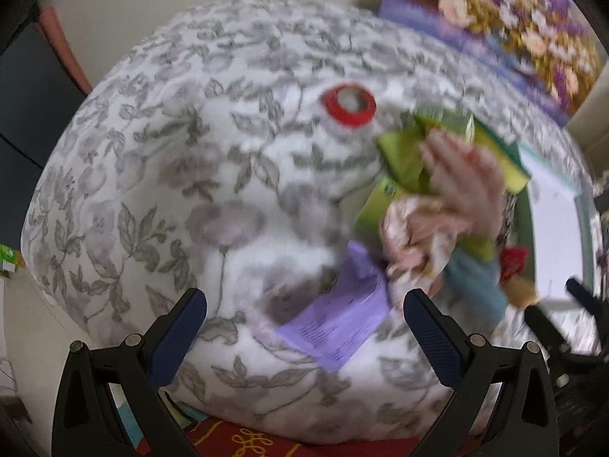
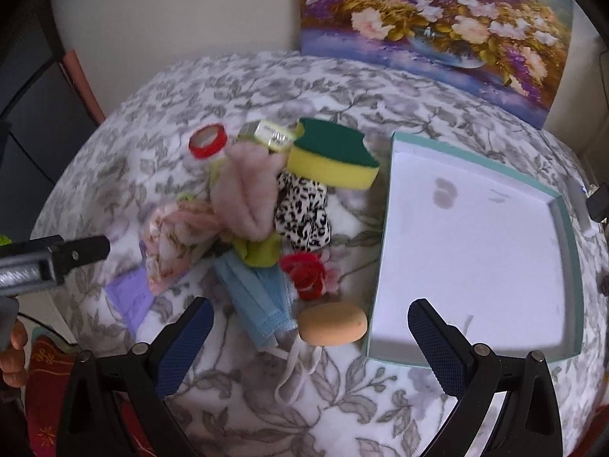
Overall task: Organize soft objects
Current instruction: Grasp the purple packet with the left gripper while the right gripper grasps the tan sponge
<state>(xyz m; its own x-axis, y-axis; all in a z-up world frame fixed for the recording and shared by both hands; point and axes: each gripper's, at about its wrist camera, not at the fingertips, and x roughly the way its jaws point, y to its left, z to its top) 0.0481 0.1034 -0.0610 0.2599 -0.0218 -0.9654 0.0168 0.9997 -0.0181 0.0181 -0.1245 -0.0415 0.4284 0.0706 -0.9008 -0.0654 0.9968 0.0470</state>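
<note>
**Both tongs wide open over the pile, tray sitting off to the right**

So here's my setup. I'm over a table with a grey leaf-print cloth [image 2: 266,87], and the cloth's round edge drops off on the left and near sides. The back is boxed in by a flower painting [image 2: 437,19] leaning on the wall. Free cloth is mostly on the left side and right in front of me.

My right gripper [image 2: 310,337] is spread wide, nothing in it. A tan oval sponge [image 2: 333,323] lies between its fingers, a bit ahead, long axis running left-right. Just left of that is a blue face mask [image 2: 255,297], long side running diagonally toward me, ear loop trailing near. The teal tray with a white floor [image 2: 475,228] sits to the right, its near-left corner just past my right finger.

The heap further out: yellow-green sponge [image 2: 335,156], green face up, tilted on the pile; a pink fuzzy thing [image 2: 243,194]; leopard-print fabric [image 2: 304,213]; a red scrunchie [image 2: 304,270]; red tape roll [image 2: 207,140], apart at the left.

My left gripper [image 1: 304,327] is also spread open, empty. A purple packet [image 1: 338,323] lies between its fingers, angled up to the right. That view's blurry, so the rest is mush.
</note>
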